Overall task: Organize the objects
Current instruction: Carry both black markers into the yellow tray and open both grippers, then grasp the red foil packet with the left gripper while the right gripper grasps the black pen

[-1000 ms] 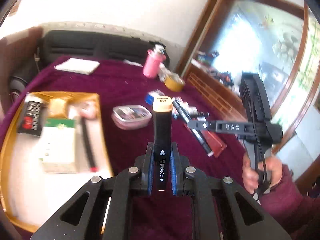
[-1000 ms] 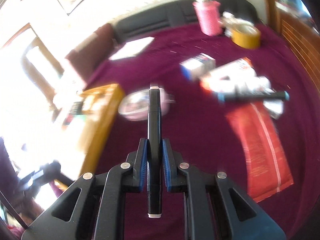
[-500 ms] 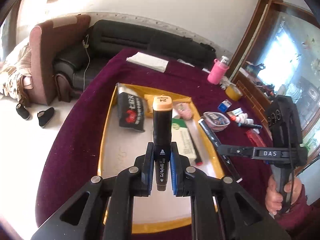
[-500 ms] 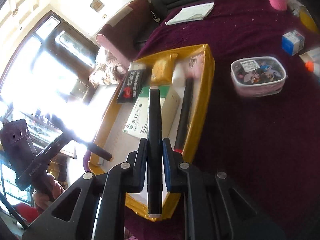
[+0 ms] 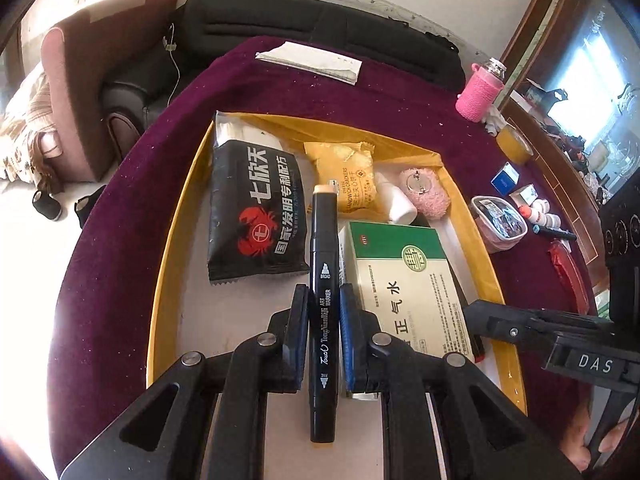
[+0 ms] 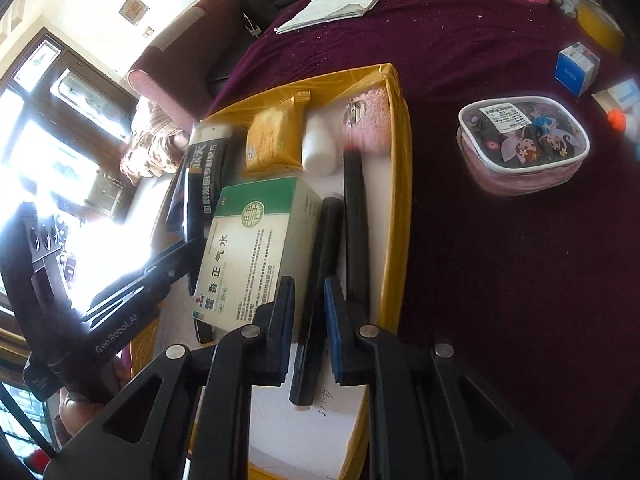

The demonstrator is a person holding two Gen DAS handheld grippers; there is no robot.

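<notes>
My left gripper is shut on a black art marker with a beige cap, held over the yellow tray between a black snack packet and a green-and-white box. My right gripper is shut on a second black marker, low over the tray's right side. That marker hangs beside another black marker lying along the tray wall. Each gripper shows at the edge of the other's view.
The tray also holds a yellow cracker packet, a white bottle and a pink fluffy item. On the purple cloth to the right lie a clear cartoon case, a blue box, a pink bottle and a red packet.
Both grippers have swung from the table's cluttered right side to over the yellow tray and come down closer to it. Each still grips its marker.
</notes>
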